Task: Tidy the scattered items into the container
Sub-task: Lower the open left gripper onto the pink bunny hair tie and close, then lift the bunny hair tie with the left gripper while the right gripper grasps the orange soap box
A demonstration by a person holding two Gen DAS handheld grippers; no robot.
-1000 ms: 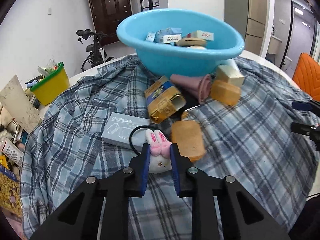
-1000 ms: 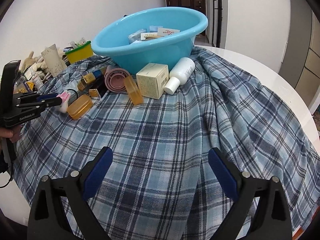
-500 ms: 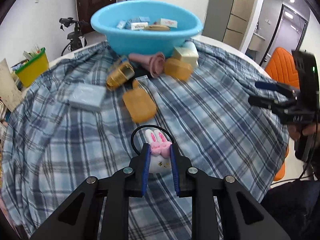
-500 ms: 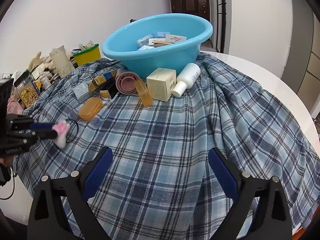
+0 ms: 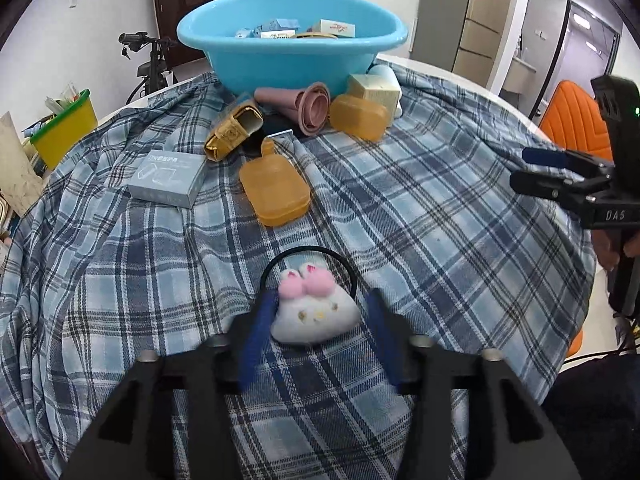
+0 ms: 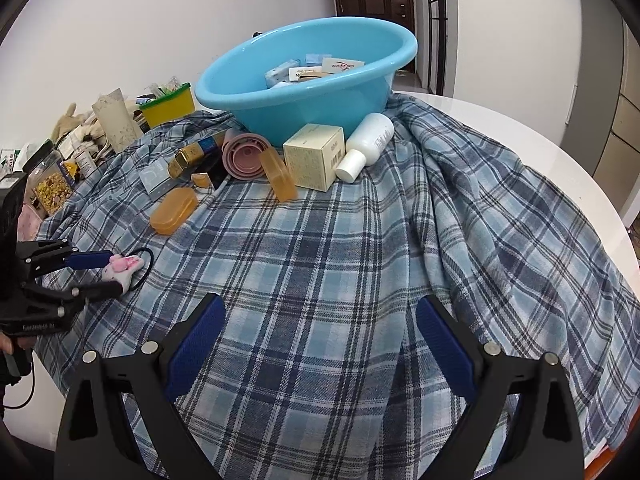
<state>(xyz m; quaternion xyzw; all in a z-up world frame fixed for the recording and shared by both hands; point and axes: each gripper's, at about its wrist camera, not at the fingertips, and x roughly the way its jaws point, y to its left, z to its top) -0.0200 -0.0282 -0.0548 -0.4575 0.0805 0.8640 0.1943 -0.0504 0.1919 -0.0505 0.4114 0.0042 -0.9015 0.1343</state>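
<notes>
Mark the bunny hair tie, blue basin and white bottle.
bunny hair tie (image 5: 314, 312), left wrist view, on the white plush body.
blue basin (image 6: 304, 110), right wrist view, on the outer front wall.
white bottle (image 6: 370, 138), right wrist view, on the body.

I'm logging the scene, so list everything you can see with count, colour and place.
basin: 1, blue, far end of cloth, small boxes inside
plaid cloth: 1, blue, over table
bunny hair tie: 1, white and pink, on cloth between left claw's open jaws
amber cases: 2, orange, mid cloth
grey box: 1, left of flat case
cream box: 1, by basin
white bottle: 1, lying by basin
pink cups: 1 nested set, by basin
gold pack: 1
yellow bin: 1, left
left claw: jaws just opened
right claw: open, empty
</notes>
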